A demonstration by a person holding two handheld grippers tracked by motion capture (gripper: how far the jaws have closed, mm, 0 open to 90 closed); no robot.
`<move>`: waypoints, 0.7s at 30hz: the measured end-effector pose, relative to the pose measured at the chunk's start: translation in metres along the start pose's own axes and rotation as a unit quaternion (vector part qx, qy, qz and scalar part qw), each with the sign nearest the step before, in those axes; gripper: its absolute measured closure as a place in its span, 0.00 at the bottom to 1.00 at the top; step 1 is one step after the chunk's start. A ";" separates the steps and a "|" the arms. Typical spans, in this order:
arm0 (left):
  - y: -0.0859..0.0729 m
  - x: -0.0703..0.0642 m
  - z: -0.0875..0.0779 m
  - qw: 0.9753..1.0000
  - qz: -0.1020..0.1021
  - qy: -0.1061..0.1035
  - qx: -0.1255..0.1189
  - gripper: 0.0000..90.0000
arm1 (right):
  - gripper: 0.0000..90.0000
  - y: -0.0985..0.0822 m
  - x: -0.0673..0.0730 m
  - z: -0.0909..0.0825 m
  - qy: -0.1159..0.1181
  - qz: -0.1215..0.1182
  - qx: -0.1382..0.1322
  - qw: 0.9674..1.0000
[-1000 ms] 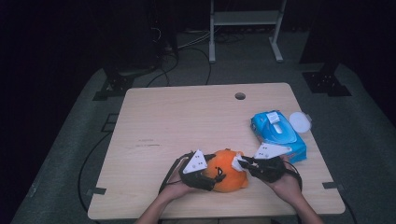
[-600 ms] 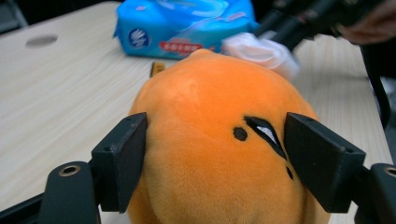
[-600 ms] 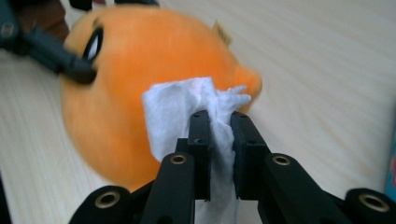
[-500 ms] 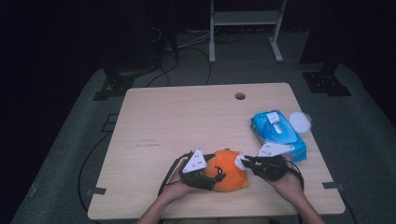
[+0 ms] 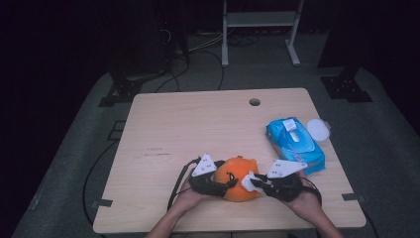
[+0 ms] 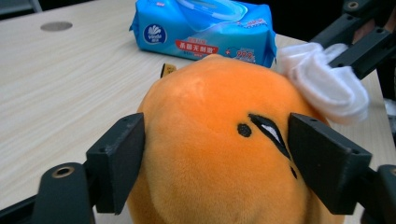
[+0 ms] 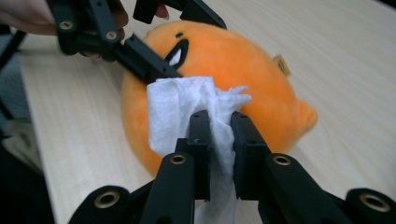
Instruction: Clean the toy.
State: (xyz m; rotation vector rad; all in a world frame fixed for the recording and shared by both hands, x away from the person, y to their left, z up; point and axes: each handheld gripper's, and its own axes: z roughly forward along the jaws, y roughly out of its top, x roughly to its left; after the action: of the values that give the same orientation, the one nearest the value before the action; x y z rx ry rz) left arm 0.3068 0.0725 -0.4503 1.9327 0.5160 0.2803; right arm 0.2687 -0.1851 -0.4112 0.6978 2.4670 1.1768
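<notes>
In the high view the orange plush toy [image 5: 237, 178] sits near the tabletop's [image 5: 198, 124] front edge between both grippers; the left gripper view shows the left gripper [image 6: 217, 158], its jaws just opening, straddling it; the right gripper view shows the right gripper [image 7: 218, 140] pinching a white wipe [image 7: 180, 109] against it.

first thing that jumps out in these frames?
The orange plush toy at the table's near edge, between both claws. The left claw brackets its sides while the right claw pinches a white wipe against it. Behind, at the right, lies a blue wipes pack.
</notes>
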 end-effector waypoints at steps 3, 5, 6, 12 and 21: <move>0.002 0.006 -0.009 1.000 -0.003 -0.014 -0.017 0.12 | 0.87 -0.003 -0.003 0.006 0.000 -0.002 0.003 1.000; 0.002 0.009 -0.015 1.000 -0.005 -0.013 -0.022 0.09 | 0.87 -0.009 -0.010 0.005 -0.006 0.010 0.004 1.000; 0.001 0.010 -0.015 1.000 -0.008 -0.017 -0.017 0.09 | 0.87 -0.012 -0.015 0.001 -0.007 0.021 0.001 1.000; 0.000 0.002 -0.007 1.000 0.010 -0.028 -0.001 0.26 | 0.88 -0.009 -0.012 -0.001 -0.014 0.020 -0.004 1.000; 0.002 0.007 -0.011 1.000 -0.004 -0.023 0.003 0.09 | 0.87 -0.005 -0.017 0.000 -0.017 0.017 -0.020 1.000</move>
State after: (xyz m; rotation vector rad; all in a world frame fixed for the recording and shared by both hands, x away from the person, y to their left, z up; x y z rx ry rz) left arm 0.3088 0.0836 -0.4445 1.9370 0.4959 0.2291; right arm 0.2810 -0.1967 -0.4135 0.7463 2.4059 1.2115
